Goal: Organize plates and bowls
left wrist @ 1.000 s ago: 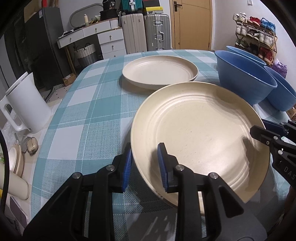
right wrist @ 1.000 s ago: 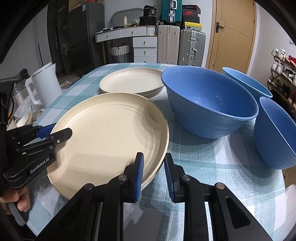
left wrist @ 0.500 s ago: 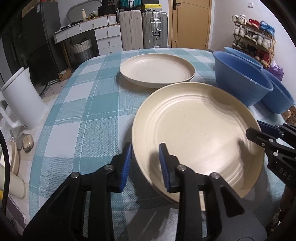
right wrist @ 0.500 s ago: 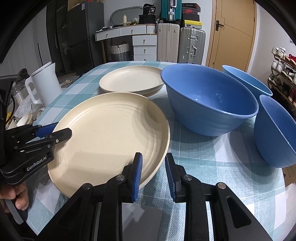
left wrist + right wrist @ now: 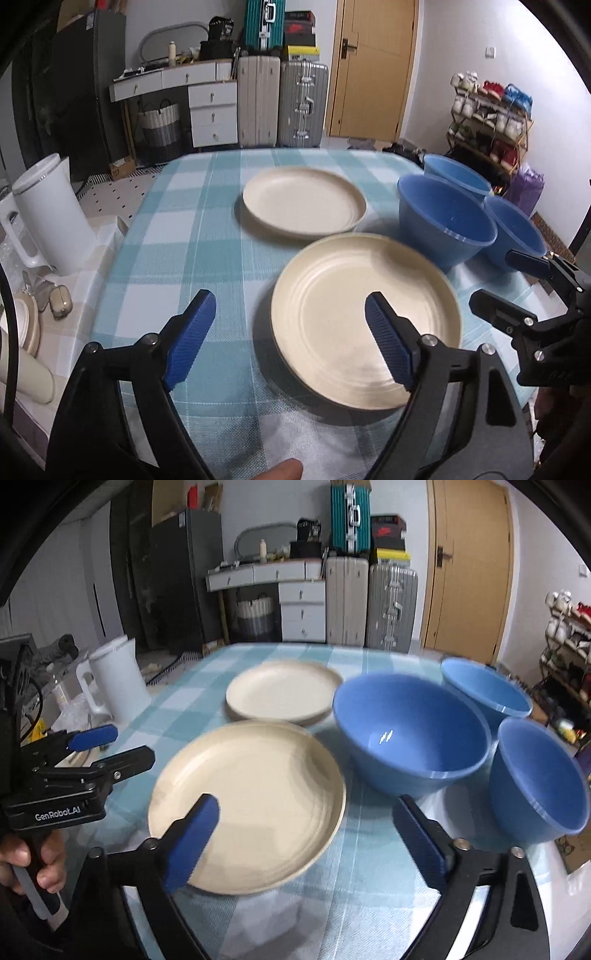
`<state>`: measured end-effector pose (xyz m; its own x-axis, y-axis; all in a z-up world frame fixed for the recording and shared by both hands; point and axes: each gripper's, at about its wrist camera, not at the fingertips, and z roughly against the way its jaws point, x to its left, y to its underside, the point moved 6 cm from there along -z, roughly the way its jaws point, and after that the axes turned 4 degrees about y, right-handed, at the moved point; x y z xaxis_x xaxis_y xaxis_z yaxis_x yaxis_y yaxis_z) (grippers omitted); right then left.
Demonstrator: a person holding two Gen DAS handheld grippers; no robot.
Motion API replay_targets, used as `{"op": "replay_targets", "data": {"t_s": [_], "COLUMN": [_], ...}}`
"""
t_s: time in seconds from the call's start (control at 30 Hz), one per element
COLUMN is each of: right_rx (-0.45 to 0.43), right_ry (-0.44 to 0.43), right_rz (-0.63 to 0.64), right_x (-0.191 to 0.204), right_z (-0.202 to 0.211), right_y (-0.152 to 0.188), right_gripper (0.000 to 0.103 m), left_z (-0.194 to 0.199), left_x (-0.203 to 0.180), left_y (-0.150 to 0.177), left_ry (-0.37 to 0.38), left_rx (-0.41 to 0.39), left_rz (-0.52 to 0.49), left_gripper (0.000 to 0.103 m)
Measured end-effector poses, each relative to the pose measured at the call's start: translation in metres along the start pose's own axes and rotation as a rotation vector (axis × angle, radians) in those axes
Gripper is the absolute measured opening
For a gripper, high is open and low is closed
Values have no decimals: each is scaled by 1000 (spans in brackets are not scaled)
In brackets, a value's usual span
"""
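- Left wrist view: the table (image 5: 192,236), covered in a teal and white check cloth, is cut off by the frame at the bottom and hidden lower down behind the black gripper arms.
- The left gripper (image 5: 291,332) is seen with its jaws opening; nothing is pressed by the blue pads, and the near plate (image 5: 354,317) lies flat on the cloth below and partly behind the right-hand pad.
- The near plate's front rim is hidden in part by that finger; its surface is cream, round, with faint concentric ridges and a raised rim.
- A fingertip (image 5: 280,470) is cut off by the bottom edge.
- The far plate (image 5: 303,206), also cream, is blurred; whether it is one plate or a stack cannot be told here.
- Right wrist view: the right gripper (image 5: 306,834) is likewise opening, wide apart, with nothing clamped; its left pad overlaps the near plate's front edge in the picture, and contact cannot be judged.
- The large blue bowl (image 5: 413,734) stands just right of the near plate, with two smaller blue bowls (image 5: 484,690) (image 5: 539,782) beyond and beside it; the nearest one is partly covered by the right finger.
- A white kettle (image 5: 118,675) stands at the table's left edge, its base hidden.
- The hand (image 5: 33,864) holding the left gripper is cut off at the left border.
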<state>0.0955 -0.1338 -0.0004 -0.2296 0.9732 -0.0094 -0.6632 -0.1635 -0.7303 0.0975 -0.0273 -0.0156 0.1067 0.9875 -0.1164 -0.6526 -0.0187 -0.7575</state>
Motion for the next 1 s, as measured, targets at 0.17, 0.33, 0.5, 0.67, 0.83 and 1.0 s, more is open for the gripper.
{"op": "replay_targets", "data": {"t_s": [0.17,0.33,0.5,0.67,0.83,1.0], "right_rx": [-32,-48,-81,-83,-82,-57], "right_ry": [-24,-27,-34,-33,-41,-56], "right_rz": [-21,-48,-34,-43,-61,-67], "right_x": [-4,-12,-15,-25,-33,-39], "right_z": [18,31,42,41,33,16], "right_y": [-25,-51,-80,-105,-134,-154], "right_gripper": [102,102,102,102,102,102], "left_z": [23,42,51,47,36,24], "left_x": [6,16,22,30,31,36], "left_y": [-18,-39,-59,-74,-90,-101], "left_ry": [5,11,-15,-19,-23,-22], "left_rx": [-39,-79,-101,-83,-71,-48], "left_rz": [26,56,58,106,119,145], "left_gripper": [97,102,102,102,102,102]}}
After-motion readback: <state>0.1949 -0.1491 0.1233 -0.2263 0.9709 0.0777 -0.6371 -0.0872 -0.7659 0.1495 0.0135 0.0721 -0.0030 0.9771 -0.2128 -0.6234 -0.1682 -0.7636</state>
